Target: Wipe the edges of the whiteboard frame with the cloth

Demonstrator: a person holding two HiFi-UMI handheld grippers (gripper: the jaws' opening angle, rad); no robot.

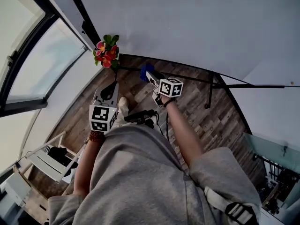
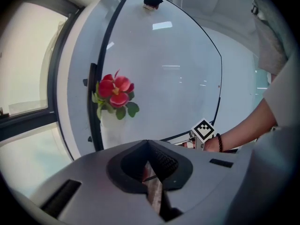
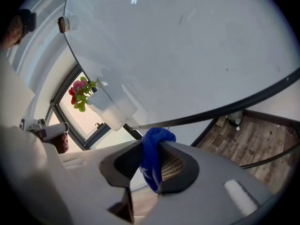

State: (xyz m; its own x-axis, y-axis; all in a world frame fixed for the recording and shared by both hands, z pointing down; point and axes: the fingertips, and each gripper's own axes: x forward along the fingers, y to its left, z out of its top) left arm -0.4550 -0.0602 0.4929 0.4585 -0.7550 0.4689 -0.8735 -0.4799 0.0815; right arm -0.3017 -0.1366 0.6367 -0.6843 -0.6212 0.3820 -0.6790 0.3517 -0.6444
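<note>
We look steeply down over a grey top at two outstretched arms, each hand holding a claw, above a wooden plank floor [image 1: 206, 116]. A large whiteboard [image 1: 187, 22] fills the upper part of the head view, its thin dark frame [image 3: 225, 107] curving along the bottom edge.

The right claw [image 3: 151, 143] is pinching a blue cloth [image 3: 152, 161]. The cloth bunches up between the jaws and hangs down past them. In the right gripper view it sits close under the bottom edge of the frame. We cannot tell whether it touches the frame. In the head view the cloth shows as a small blue tuft at the tip of the right claw, near the board's lower left corner.

The left claw [image 2: 148, 143] has its jaws pressed together with nothing between them. It is held lower and to the left, apart from the board, pointing toward the board's left side.

A spray of red and pink flowers [image 2: 115, 90] with green leaves sits in a white holder on the left edge of the frame. A window [image 1: 42, 64] with dark bars lies further left.
</note>
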